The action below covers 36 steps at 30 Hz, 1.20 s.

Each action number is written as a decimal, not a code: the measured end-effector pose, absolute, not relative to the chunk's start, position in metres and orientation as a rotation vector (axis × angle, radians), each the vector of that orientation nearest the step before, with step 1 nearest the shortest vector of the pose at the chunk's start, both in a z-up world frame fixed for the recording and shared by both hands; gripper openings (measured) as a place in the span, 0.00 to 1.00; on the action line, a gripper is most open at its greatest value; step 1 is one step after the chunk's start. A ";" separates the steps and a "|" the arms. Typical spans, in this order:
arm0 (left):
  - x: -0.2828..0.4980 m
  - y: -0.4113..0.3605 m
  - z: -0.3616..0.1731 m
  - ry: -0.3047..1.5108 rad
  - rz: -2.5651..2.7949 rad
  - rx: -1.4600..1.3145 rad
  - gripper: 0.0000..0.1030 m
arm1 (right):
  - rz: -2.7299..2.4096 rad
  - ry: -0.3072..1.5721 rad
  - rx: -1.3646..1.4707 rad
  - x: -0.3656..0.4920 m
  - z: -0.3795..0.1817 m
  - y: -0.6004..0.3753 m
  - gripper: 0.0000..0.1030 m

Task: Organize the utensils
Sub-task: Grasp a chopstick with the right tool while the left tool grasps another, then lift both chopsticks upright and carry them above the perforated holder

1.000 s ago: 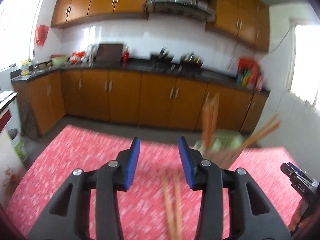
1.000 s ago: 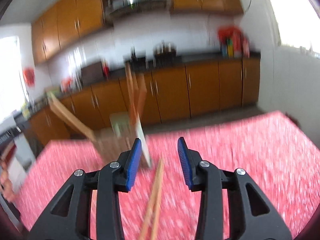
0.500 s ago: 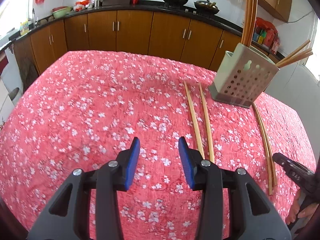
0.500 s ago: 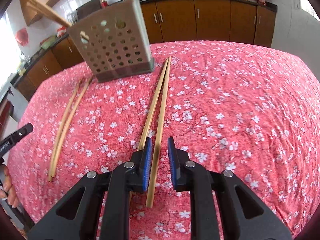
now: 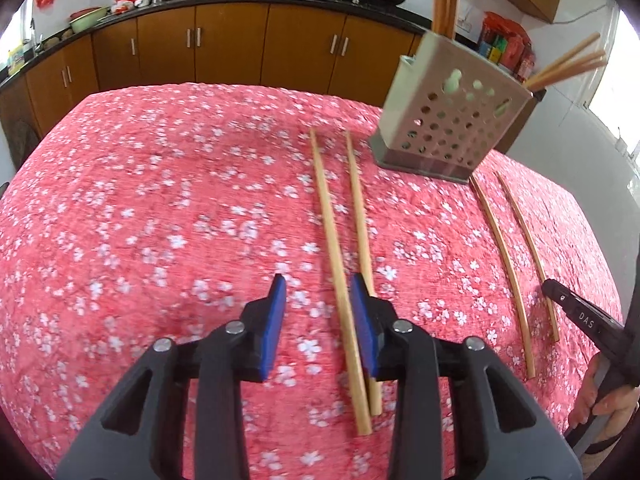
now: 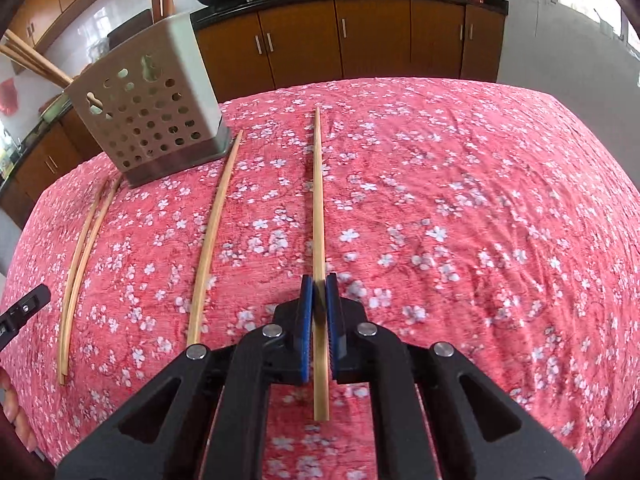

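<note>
Chopsticks are lying lengthwise ahead: my right tongs [image 6: 319, 292] are gripping one chopstick [image 6: 318, 200], my left tongs [image 5: 318, 294] are closing, seemingly astride another [image 5: 336, 264].

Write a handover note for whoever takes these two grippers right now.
Right gripper: shut on one chopstick, which still lies along the cloth.
Left gripper: jaws closing, one chopstick between them, pads not yet pressing; its partner lies just outside the right-hand pad.
Holder: upright at the far side of the cloth, several chopsticks already in it.
Loose: the right pair's other stick lies beside the holder's base.
Done: some chopsticks stowed.
Left: finish the left grip, lift both held sticks, drop them in the holder, then fetch the two remaining ones.
</note>
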<state>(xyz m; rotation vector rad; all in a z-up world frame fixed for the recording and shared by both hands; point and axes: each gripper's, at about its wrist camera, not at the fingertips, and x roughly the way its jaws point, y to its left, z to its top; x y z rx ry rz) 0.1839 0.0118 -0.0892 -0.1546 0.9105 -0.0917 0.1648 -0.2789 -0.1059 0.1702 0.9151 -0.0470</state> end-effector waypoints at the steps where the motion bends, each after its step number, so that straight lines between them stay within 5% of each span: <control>1: 0.186 0.008 -0.092 0.919 -0.093 -0.146 0.27 | -0.048 0.913 0.166 0.165 -0.106 -0.278 0.07; 11: 0.196 -0.010 -0.105 0.922 -0.041 -0.021 0.08 | -0.042 0.908 0.138 0.157 -0.105 -0.275 0.07; 36: 0.208 0.044 -0.105 0.890 0.026 -0.052 0.15 | -0.040 0.876 0.096 0.159 -0.106 -0.277 0.08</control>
